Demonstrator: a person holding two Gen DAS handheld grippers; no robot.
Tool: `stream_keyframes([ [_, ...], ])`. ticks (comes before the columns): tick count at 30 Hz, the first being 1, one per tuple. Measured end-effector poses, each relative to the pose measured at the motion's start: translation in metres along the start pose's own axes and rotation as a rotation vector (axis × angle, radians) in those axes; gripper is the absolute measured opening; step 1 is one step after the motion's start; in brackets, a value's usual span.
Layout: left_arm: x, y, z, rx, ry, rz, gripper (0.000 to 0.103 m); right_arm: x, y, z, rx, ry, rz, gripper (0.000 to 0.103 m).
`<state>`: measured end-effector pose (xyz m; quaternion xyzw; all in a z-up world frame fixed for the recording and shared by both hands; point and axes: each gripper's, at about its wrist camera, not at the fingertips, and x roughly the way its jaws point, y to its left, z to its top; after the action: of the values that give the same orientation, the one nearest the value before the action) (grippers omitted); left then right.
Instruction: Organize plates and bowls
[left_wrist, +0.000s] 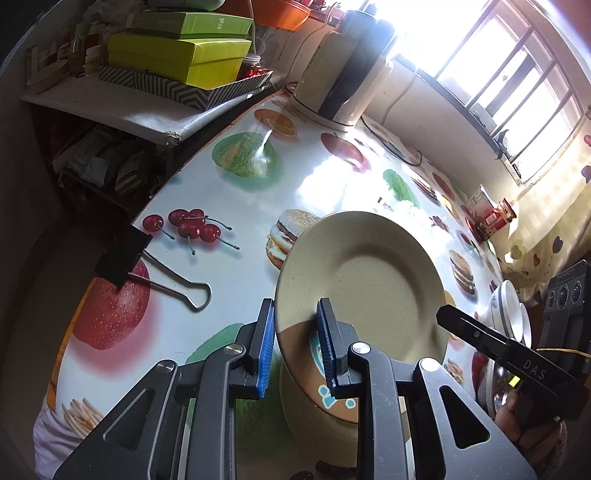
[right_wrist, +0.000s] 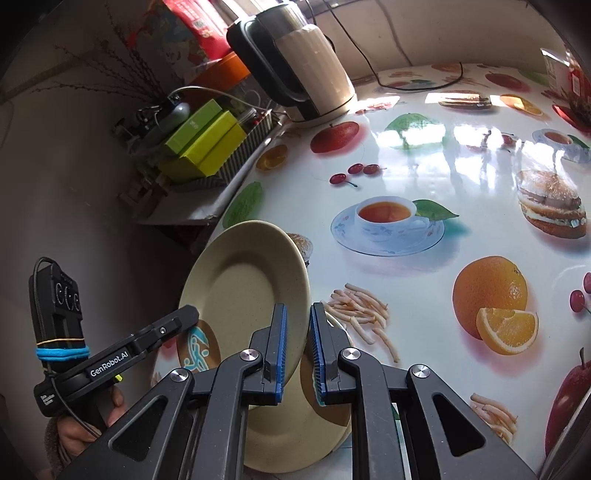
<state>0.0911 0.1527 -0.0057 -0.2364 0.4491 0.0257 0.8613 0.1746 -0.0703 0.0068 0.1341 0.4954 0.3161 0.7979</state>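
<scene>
Left gripper (left_wrist: 295, 343): clamped on plate (left_wrist: 369, 280) rim.
Right gripper (right_wrist: 297, 347): clamped on the opposite rim.
Below: another plate (left_wrist: 317, 413).
Nearby: clip (left_wrist: 155, 273), kettle (left_wrist: 343, 74), bowls (left_wrist: 508, 310).

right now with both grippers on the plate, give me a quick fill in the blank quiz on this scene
1. The left gripper and right gripper clamp the tilted beige plate by its ___.
2. A black ___ clip lies on the table.
3. The cream electric ___ stands at the table's far edge.
Missing words: rim; binder; kettle
</scene>
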Motion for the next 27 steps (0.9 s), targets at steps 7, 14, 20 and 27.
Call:
stream_keyframes([
  [7, -0.004, -0.004, -0.013, 0.012, 0.001, -0.007, 0.024, -0.012, -0.001, -0.015, 0.009, -0.009, -0.007, 0.013],
  [14, -0.005, -0.007, -0.025, 0.03, 0.012, 0.003, 0.024, -0.017, -0.006, -0.029, 0.024, -0.009, -0.006, 0.013],
  [20, -0.004, -0.009, -0.033, 0.034, 0.022, 0.012, 0.024, -0.018, -0.01, -0.037, 0.033, 0.0, -0.011, 0.013],
  [27, -0.002, -0.011, -0.038, 0.046, 0.029, 0.026, 0.024, -0.018, -0.013, -0.047, 0.048, 0.009, -0.011, 0.013],
])
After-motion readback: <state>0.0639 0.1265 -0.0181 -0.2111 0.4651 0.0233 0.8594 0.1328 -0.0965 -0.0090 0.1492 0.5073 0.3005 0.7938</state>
